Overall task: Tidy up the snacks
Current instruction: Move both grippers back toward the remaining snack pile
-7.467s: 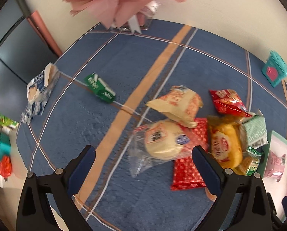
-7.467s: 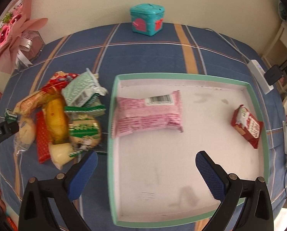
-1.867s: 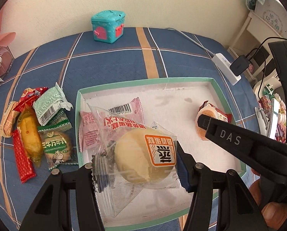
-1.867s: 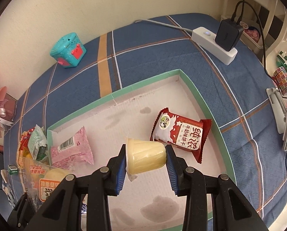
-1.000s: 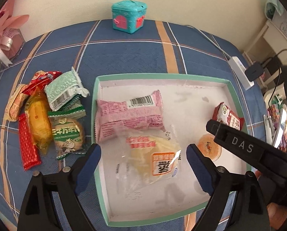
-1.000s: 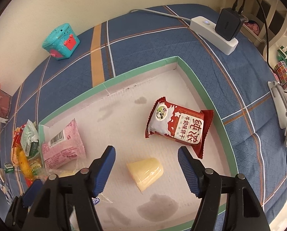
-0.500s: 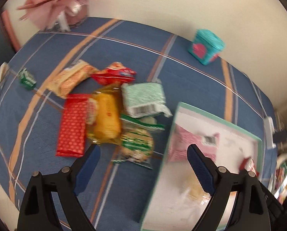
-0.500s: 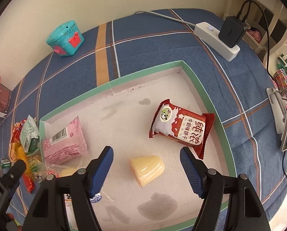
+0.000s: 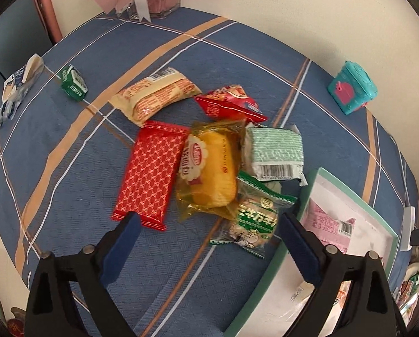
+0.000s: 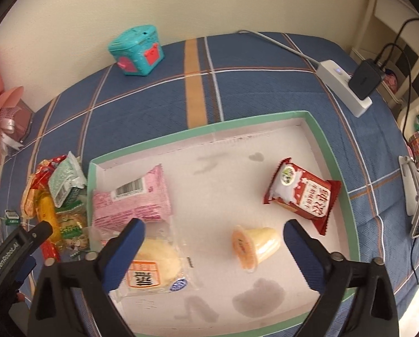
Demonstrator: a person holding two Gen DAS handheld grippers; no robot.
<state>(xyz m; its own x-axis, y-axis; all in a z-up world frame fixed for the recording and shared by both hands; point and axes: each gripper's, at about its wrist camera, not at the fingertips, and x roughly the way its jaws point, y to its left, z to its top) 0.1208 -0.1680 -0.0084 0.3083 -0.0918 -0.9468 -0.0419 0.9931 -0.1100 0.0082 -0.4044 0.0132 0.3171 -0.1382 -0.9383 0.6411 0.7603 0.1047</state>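
Left gripper (image 9: pixel 206 220) wide open, jaws just opened more, nothing between them, hanging over the snack pile (image 9: pixel 206 165) on the blue cloth (image 9: pixel 69 151). Right gripper (image 10: pixel 213 231) wide open too, jaws just spread apart, holding nothing. Below it in the tray (image 10: pixel 316 129): jelly cup (image 10: pixel 255 245), bun pack (image 10: pixel 156 269), pink pack (image 10: pixel 132 199), red pack (image 10: pixel 303 195).
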